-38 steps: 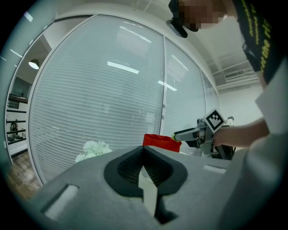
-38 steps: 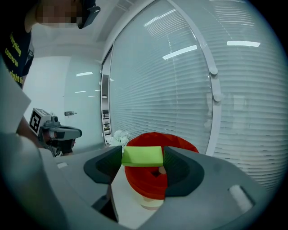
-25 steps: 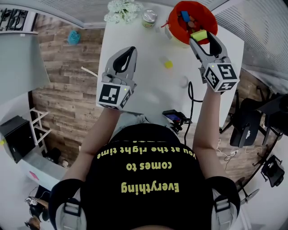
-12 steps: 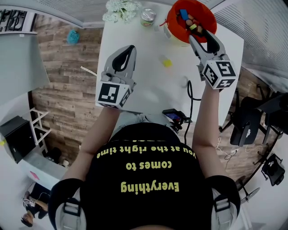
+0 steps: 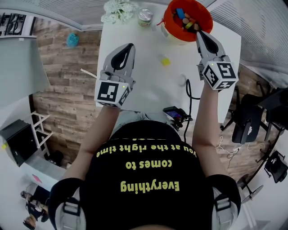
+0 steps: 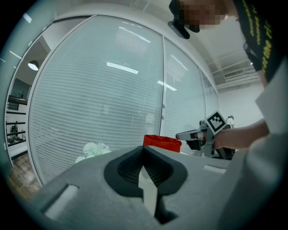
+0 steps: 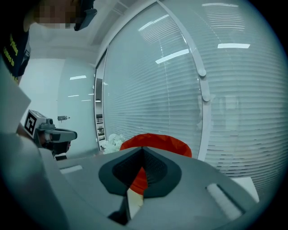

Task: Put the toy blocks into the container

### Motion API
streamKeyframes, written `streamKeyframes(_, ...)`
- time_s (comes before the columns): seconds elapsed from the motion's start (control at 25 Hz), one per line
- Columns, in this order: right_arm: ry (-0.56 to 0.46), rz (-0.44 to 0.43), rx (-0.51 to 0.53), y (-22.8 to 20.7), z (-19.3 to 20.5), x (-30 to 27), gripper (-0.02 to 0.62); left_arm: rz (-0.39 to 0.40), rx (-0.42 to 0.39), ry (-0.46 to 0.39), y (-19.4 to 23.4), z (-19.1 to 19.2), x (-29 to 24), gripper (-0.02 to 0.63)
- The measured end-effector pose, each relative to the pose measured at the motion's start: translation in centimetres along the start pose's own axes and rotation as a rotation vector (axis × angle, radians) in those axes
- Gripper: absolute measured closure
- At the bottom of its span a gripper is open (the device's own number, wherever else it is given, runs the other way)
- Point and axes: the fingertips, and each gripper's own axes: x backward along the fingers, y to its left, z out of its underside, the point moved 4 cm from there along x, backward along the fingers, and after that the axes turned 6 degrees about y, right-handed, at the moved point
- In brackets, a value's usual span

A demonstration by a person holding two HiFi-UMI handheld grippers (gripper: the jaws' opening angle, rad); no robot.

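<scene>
The red container (image 5: 170, 13) stands at the table's far right and holds several coloured blocks (image 5: 181, 13). My right gripper (image 5: 198, 32) reaches to its near rim; its jaws have just been closing and now meet with nothing between them. In the right gripper view the container (image 7: 173, 143) rises just past the closed tips (image 7: 143, 148). One yellow block (image 5: 165, 61) lies on the white table (image 5: 144, 85) between the two grippers. My left gripper (image 5: 130, 46) hovers over the table's left half, shut and empty, and sees the container (image 6: 162, 143) ahead.
White flowers (image 5: 119, 10) and a small jar (image 5: 145, 17) stand at the table's far edge, left of the container. A black cable (image 5: 189, 92) runs to a small device (image 5: 175, 117) at the near edge. Wooden floor lies to the left.
One second ago the right gripper held a yellow-green block over the container. The block dropped in, and the jaws have closed empty. The left gripper has stayed put.
</scene>
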Motion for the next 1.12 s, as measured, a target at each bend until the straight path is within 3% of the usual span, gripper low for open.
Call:
streamKeyframes(0.4,-0.115,0.022,-0.033,-0.5,-1.9,4.9,0.589,0.021,-0.022,-0.033,-0.3,-1.4,0.1,0.607)
streamKeyframes(0.64,-0.167,0.084,-0.021,-0.1,-1.8,8.3,0.589,0.031,-0.033,-0.051,-0.7,-2.3,0.7,0.607)
streamKeyframes(1.12,-0.231,0.102,-0.003,1.8,-2.2,11.6,0.589,0.069,-0.062,-0.077,-1.0,-3.8,1.0,0.607)
